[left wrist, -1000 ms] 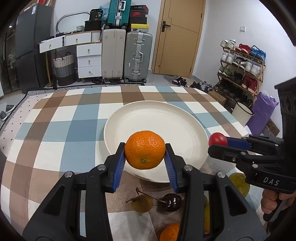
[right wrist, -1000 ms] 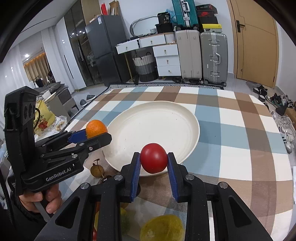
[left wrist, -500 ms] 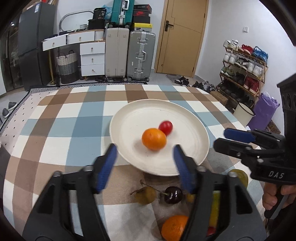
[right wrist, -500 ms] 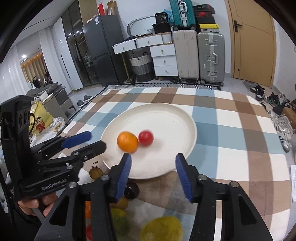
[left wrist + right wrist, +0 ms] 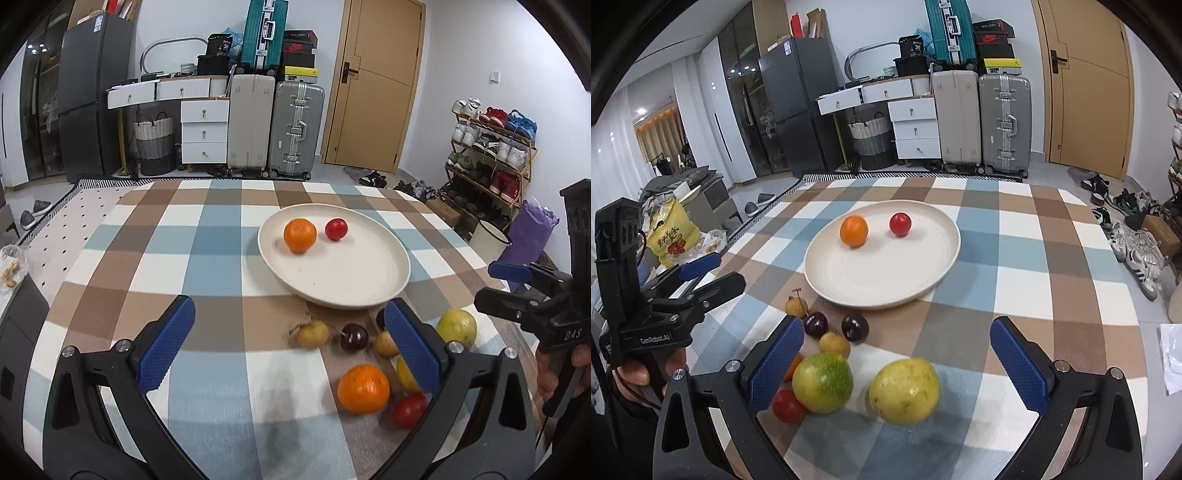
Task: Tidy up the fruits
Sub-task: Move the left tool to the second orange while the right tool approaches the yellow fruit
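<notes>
My left gripper point(image 5: 288, 341) is spread wide and holds nothing; my right gripper point(image 5: 897, 360) is the same. On the plate point(image 5: 886, 273) an orange point(image 5: 854, 230) lies at 10 o'clock and a tomato point(image 5: 900, 223) at 12, apart. Near the plate's 6 o'clock rim, on the cloth point(image 5: 1027, 258), lie cherries point(image 5: 855, 327), a guava point(image 5: 904, 391) and a second orange point(image 5: 363, 388).
</notes>
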Available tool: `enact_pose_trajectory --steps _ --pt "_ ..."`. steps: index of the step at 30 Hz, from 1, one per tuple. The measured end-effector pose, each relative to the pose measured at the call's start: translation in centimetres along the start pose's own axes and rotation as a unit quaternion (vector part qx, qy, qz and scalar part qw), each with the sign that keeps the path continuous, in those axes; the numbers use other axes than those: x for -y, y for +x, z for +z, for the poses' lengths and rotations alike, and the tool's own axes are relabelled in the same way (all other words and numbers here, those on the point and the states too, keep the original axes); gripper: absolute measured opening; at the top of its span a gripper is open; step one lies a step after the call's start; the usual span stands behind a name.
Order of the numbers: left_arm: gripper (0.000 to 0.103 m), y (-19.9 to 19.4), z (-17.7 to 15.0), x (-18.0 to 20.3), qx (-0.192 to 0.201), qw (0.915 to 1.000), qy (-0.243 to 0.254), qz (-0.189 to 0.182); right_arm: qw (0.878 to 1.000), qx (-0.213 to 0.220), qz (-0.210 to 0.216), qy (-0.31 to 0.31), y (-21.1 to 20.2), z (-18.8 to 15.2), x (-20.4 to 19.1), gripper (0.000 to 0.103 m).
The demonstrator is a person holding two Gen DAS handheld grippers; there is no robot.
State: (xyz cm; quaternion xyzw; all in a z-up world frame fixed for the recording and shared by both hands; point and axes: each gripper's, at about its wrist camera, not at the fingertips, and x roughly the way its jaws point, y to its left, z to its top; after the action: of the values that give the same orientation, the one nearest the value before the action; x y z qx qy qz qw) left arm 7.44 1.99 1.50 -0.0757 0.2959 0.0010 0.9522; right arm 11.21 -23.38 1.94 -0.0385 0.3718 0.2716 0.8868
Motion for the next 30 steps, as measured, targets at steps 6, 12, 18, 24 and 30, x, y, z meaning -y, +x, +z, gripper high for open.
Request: enact_pose_trajectory --steps 6,12,18,24,30 --pt "0.102 -1.8 -1.7 0.8 -0.006 0.9999 0.004 -0.013 1.0 -0.004 -0.006 0.008 -1.0 -1.3 0.1 0.103" --pt "0.102 -1.5 -3.1 1.7 -0.024 0.9994 0.007 -0.022 1.0 -0.019 -0.013 0.01 -1.0 -2.8 0.3 0.103" --pt "0.102 -0.2 -3.9 2.4 -0.047 0.9983 0.026 -0.022 0.999 -0.039 -0.023 0.014 -0.5 -3.9 0.9 0.103" --pt "0.102 0.6 -4.3 2.6 -0.063 0.9972 0.028 -0.028 0.998 -0.057 -0.027 0.008 0.5 -4.8 0.9 0.103" --pt "0.102 1.1 -4.2 2.4 -0.074 0.9967 0.021 -0.028 0.997 -0.074 -0.035 0.005 1.8 -5.1 1.1 0.102"
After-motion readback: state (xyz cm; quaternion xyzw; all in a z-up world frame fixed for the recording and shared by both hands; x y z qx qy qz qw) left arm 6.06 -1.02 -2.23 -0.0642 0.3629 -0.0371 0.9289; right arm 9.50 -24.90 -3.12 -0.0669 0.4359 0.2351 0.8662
